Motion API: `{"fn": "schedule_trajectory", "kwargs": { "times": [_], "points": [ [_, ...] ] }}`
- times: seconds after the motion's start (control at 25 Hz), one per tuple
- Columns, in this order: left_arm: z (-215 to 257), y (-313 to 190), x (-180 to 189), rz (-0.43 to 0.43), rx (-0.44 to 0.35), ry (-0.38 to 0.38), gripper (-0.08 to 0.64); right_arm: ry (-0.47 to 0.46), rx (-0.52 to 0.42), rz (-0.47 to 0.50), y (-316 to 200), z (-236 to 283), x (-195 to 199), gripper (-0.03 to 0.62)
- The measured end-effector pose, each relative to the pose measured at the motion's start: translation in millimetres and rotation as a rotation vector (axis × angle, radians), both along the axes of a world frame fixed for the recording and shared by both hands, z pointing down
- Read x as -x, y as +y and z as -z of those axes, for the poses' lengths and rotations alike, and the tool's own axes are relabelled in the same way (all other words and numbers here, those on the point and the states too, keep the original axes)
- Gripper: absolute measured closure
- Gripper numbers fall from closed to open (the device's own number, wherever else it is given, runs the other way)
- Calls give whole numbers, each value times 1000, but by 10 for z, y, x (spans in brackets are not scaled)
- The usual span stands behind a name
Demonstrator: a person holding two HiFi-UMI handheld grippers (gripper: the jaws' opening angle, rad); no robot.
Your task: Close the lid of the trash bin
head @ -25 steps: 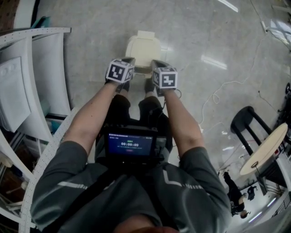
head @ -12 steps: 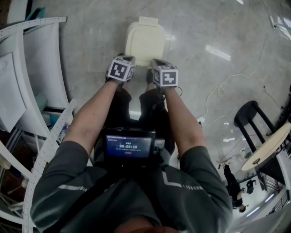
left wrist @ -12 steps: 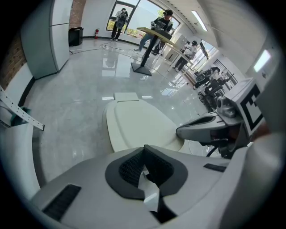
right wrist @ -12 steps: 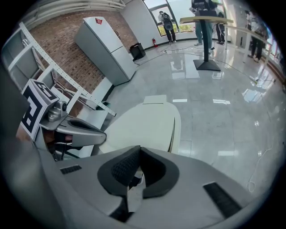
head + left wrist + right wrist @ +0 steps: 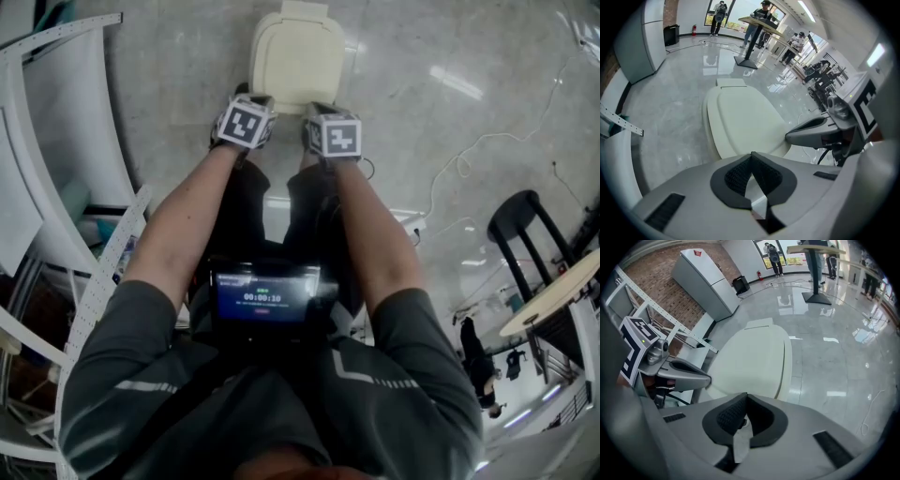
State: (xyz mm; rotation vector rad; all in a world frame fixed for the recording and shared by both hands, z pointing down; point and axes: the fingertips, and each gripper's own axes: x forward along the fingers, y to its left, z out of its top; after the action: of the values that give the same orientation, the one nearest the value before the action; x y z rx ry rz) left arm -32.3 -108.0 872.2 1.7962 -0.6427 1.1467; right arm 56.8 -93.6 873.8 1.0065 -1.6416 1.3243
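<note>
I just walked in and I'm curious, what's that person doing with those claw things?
A person holds the left gripper and right gripper by the near edge of a cream trash bin. Both grippers' jaws are together, gripping nothing. The lid looks shut, lying flat on the bin.

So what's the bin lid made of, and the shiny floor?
The bin lid looks like smooth cream plastic: one moulded piece with rounded edges and a soft, dull sheen. The floor seems to be polished grey stone or tile, since it mirrors the lights.
</note>
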Motion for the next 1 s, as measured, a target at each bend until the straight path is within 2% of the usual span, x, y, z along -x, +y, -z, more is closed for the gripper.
{"fn": "schedule_trajectory", "kwargs": {
  "times": [0.16, 0.32, 0.56, 0.76, 0.88, 1.0],
  "points": [
    [-127, 56, 31, 21, 31, -12, 563, -4, 19, -26, 30, -117, 6, 581],
    [-253, 75, 128, 81, 79, -44, 563, 34, 49, -72, 60, -199, 5, 580],
    [-263, 72, 117, 101, 73, -27, 563, 29, 20, -89, 54, -196, -11, 580],
    [-265, 75, 117, 82, 71, -26, 563, 16, 12, -94, 65, -189, -11, 580],
    [-250, 101, 72, 83, 68, -6, 563, 30, 10, -128, 74, -183, -24, 580],
    [-245, 142, 20, 24, 45, -12, 563, 50, 31, -186, 84, -177, -42, 578]
  ]
}}
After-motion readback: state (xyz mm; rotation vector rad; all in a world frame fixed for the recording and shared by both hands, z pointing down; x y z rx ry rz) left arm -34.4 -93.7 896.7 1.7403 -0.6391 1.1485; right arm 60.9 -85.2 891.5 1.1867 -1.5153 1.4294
